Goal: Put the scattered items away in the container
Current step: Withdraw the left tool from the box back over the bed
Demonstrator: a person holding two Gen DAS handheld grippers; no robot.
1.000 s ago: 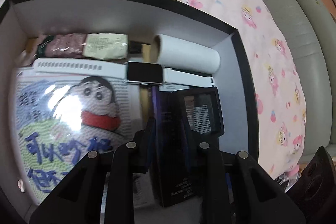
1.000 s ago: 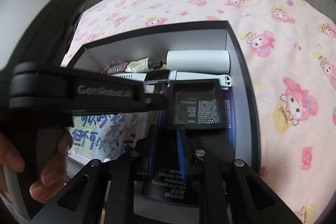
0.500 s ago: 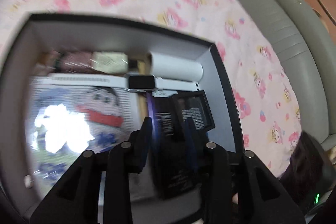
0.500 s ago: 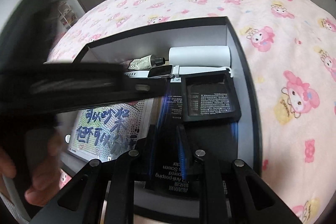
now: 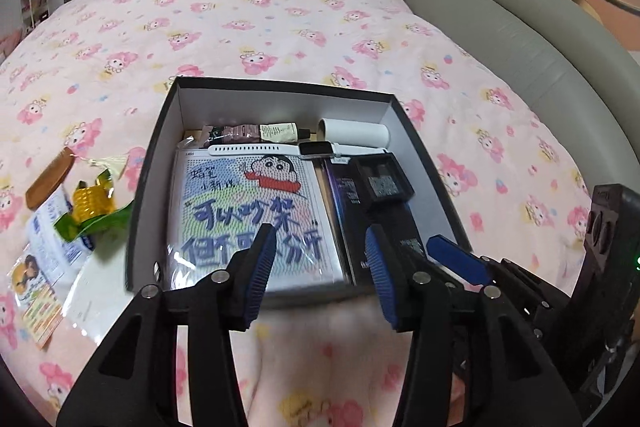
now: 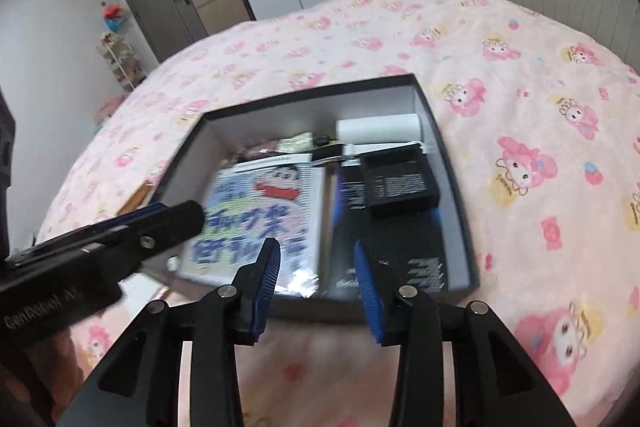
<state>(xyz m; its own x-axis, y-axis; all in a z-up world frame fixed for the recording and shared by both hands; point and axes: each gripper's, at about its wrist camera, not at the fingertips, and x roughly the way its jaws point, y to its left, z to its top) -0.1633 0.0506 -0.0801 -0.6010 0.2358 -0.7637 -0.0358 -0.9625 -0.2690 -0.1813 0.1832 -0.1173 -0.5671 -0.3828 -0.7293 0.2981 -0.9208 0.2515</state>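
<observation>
A black box with a white inside [image 5: 280, 87] [image 6: 312, 95] sits on the pink bedspread. In it lie a cartoon picture pack [image 5: 256, 211] [image 6: 264, 211], a white smartwatch [image 5: 316, 149], a white roll [image 5: 354, 131], a tube [image 5: 256, 133], a long black carton [image 5: 360, 211] [image 6: 400, 247] and a small black case [image 5: 384, 181] [image 6: 400, 179] on top of it. My left gripper [image 5: 320, 239] hovers above the box's near edge, jaws opening, nothing between them. My right gripper [image 6: 317, 255] hangs beside it, also opening and empty.
Left of the box on the bedspread lie a brown wooden piece [image 5: 50, 179], a gold item in green wrap [image 5: 90, 207], a white-and-blue packet [image 5: 52, 231], a printed card [image 5: 34, 295] and a clear bag [image 5: 96, 303]. A grey padded headboard [image 5: 520, 39] curves along the right.
Both grippers have pulled back and up out of the box, and their jaws have spread. The long black carton, gripped a second ago, now lies free in the box.
</observation>
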